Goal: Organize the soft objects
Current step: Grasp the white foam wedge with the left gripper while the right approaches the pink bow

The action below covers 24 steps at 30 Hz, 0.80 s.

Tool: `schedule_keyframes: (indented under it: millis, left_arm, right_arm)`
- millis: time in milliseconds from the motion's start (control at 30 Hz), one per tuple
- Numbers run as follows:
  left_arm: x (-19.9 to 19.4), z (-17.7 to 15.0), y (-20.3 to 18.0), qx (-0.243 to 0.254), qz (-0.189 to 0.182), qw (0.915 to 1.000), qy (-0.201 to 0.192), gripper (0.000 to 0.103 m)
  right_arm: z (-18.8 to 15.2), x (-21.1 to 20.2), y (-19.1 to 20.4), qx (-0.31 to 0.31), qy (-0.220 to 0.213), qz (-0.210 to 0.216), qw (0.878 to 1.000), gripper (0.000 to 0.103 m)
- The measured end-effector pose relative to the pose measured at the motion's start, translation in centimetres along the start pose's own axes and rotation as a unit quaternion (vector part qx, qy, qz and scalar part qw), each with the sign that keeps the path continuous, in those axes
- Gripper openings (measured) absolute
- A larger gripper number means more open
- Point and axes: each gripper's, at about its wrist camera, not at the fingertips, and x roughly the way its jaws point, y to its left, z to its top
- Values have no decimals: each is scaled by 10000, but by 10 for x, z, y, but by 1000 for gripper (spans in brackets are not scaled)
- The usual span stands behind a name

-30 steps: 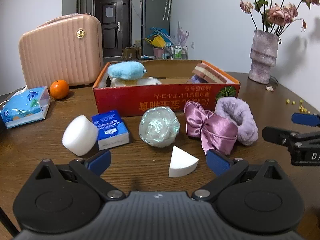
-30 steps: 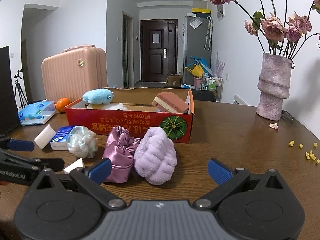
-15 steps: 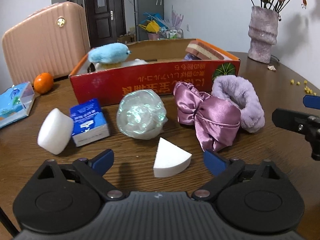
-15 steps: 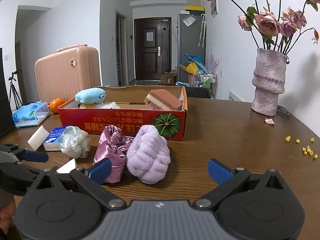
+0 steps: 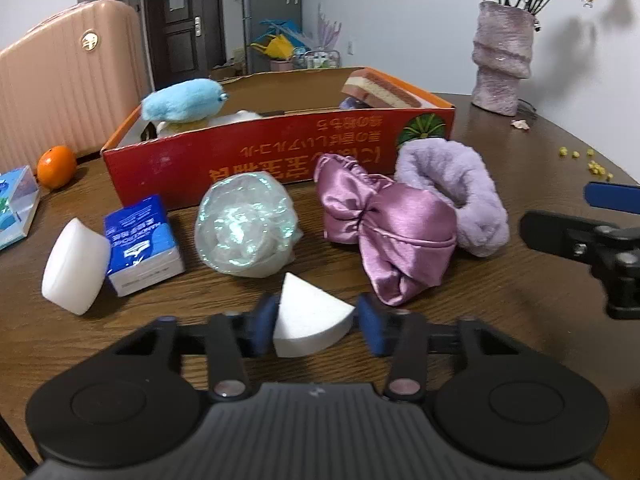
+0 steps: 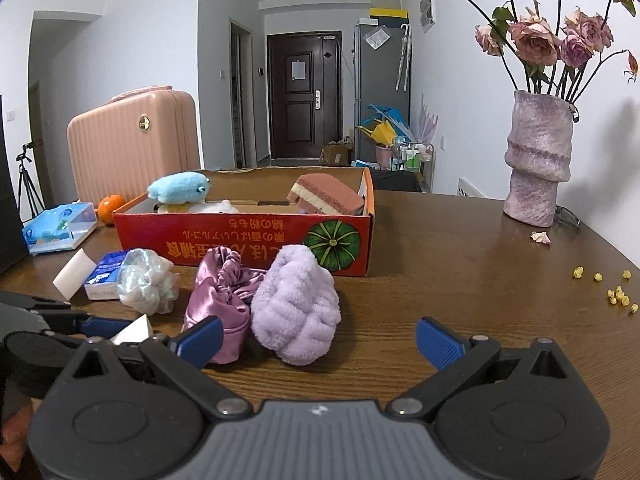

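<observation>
White wedge sponge (image 5: 308, 322) on dark wooden table (image 5: 500, 320), between left claw's (image 5: 316, 326) closing pads; right claw (image 6: 318, 340) spread.

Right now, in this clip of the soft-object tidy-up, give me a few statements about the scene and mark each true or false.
1. The left hand-held gripper has its fingers either side of the white wedge sponge. True.
2. The right hand-held gripper is shut on the purple scrunchie. False: it is open and holds nothing.
3. The blue plush sits in the red box. True.
4. The satin bow lies inside the box. False: it lies on the table in front of the box.
5. The orange is in the box. False: it sits on the table beside the suitcase.
</observation>
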Motion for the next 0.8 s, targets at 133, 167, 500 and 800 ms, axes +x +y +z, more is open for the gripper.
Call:
schedule_keyframes:
  millis: [133, 167, 500, 800]
  left_arm:
    - [-1, 0, 1, -2, -21, 10000, -19, 32]
    - [-2, 0, 1, -12, -23, 10000, -23, 32]
    - [-29, 2, 6, -25, 199, 9983, -552, 32]
    - [-54, 2, 23, -268, 338, 9948, -919, 32]
  right_arm:
    - [-2, 5, 0, 7, 54, 0, 10000, 103]
    - [-3, 6, 0, 10, 63, 8, 10000, 103]
    - [-6, 11, 0, 56, 28, 51, 10000, 103]
    - [-8, 12, 9, -66, -110, 111, 9999, 102]
